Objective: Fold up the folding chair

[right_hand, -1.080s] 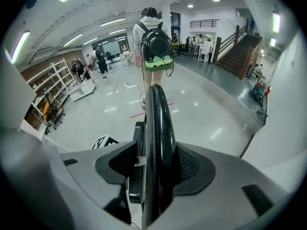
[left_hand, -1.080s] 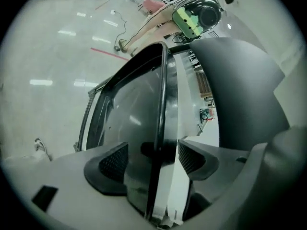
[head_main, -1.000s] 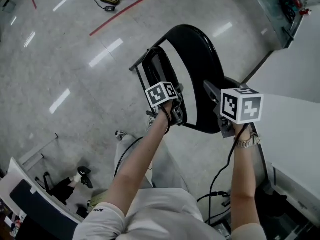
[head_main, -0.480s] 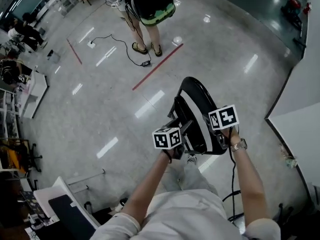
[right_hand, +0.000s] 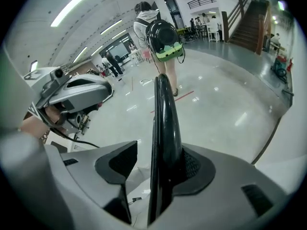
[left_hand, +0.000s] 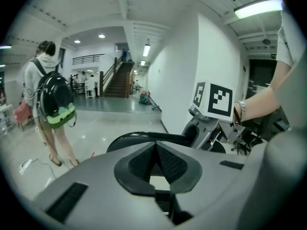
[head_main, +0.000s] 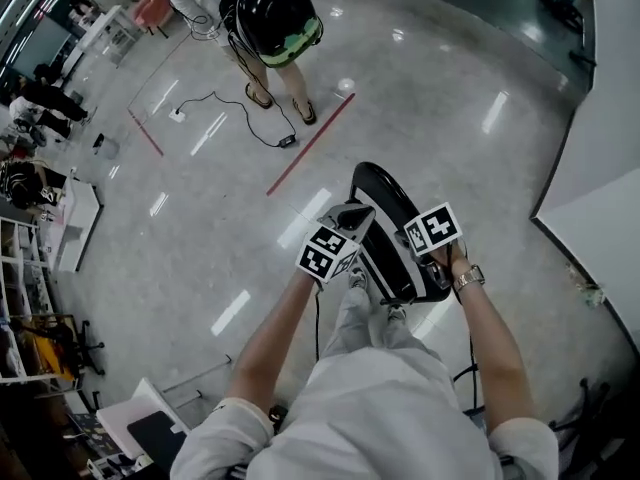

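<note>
Since 1 second earlier the left tongs [left_hand: 155, 150] had come up off the seat frame and rolled over, and their jaws had just been closing. They now stood together with nothing between them, and the chair's rim lay beyond their tips. Nearest of all, the wearer's 2 forearms reached out over pale trousers, with a watch [head_main: 467, 278] on the right wrist. Just past that wrist the right tongs [right_hand: 159, 150] were clamped on the black backrest rim of the folding chair [right_hand: 165, 109], which ran straight up between their pads. The chair stood narrow and upright on the floor [head_main: 200, 228] close in front of the wearer's legs. Its seat was swung up toward the back, so the fold looked all but done. Finishing it well seemed to call for a firm right-hand hold on that 1 thin edge, so the frame could not twist or tip. The left tongs would then need to part again and press the seat flat from the front, clear of the hinges. Farther out a red tape line [head_main: 310, 148] crossed the floor. A bystander [head_main: 270, 13] with a backpack stood beyond it, well apart from the chair, and a staircase [left_hand: 117, 78] rose at the far end of the hall.
</note>
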`<state>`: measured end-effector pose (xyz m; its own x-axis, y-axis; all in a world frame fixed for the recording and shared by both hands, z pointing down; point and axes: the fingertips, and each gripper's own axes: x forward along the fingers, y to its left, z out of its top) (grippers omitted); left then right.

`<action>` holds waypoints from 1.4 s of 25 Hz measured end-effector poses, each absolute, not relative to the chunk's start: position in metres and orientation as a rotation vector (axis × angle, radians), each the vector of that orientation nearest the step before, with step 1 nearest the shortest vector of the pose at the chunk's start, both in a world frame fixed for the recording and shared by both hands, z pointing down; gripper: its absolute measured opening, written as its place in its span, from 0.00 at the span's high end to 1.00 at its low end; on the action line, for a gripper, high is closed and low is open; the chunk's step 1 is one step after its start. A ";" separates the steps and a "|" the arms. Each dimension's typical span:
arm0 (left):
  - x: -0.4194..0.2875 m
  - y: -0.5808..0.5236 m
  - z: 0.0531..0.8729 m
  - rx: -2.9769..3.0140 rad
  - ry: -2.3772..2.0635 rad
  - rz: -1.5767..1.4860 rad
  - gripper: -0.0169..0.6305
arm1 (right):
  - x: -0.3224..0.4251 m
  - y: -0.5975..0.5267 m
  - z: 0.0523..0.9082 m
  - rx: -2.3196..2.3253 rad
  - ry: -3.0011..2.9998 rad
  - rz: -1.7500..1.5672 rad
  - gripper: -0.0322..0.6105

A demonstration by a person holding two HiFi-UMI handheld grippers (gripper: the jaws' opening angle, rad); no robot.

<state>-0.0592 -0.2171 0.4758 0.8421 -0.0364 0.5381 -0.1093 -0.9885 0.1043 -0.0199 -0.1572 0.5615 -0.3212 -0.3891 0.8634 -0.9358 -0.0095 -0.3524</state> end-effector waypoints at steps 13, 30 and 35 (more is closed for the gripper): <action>-0.037 -0.225 0.505 3.057 1.472 1.539 0.62 | -0.050 -0.152 0.568 1.253 -1.638 1.356 0.64; -0.067 -0.197 0.589 2.068 2.648 2.110 0.85 | -0.068 -0.126 0.555 1.357 -1.790 1.638 0.64; -0.057 -0.193 0.586 2.043 2.632 2.203 0.86 | -0.057 -0.108 0.552 1.418 -1.725 1.439 0.64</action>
<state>-0.0572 -0.1926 0.5858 -0.2240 0.1434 0.9640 0.9742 0.0619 0.2172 -0.0575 -0.1079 0.5523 -0.3480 -0.4006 0.8476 -0.9057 -0.0897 -0.4143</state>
